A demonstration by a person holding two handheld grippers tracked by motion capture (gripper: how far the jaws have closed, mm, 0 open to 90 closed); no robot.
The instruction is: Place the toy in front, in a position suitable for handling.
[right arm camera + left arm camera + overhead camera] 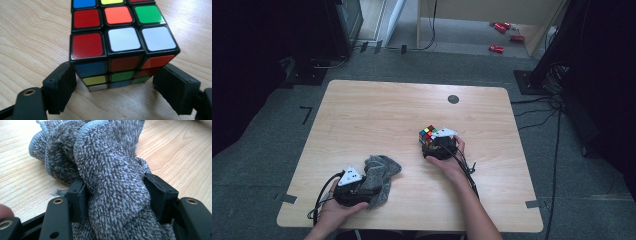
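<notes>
A crumpled grey terry cloth (pixel 382 170) lies at the table's near left. My left gripper (pixel 369 187) is shut on it, and in the left gripper view both black pads (pixel 80 195) press into a thick fold of the cloth (pixel 112 170). A scrambled Rubik's cube (pixel 427 134) rests on the table right of centre. My right gripper (pixel 432 142) sits just behind it, open. In the right gripper view the jaws straddle the near lower edge of the cube (pixel 120 42). The left pad (pixel 61 85) is close to the cube's corner, and the right pad (pixel 175 87) stands a little apart from it.
The light wooden table (pixel 377 110) has a small black round mark (pixel 453 99) near its far edge. Cables (pixel 469 172) trail from my right gripper toward the front edge. On the floor beyond lie red objects (pixel 502 27), with dark stands at both sides.
</notes>
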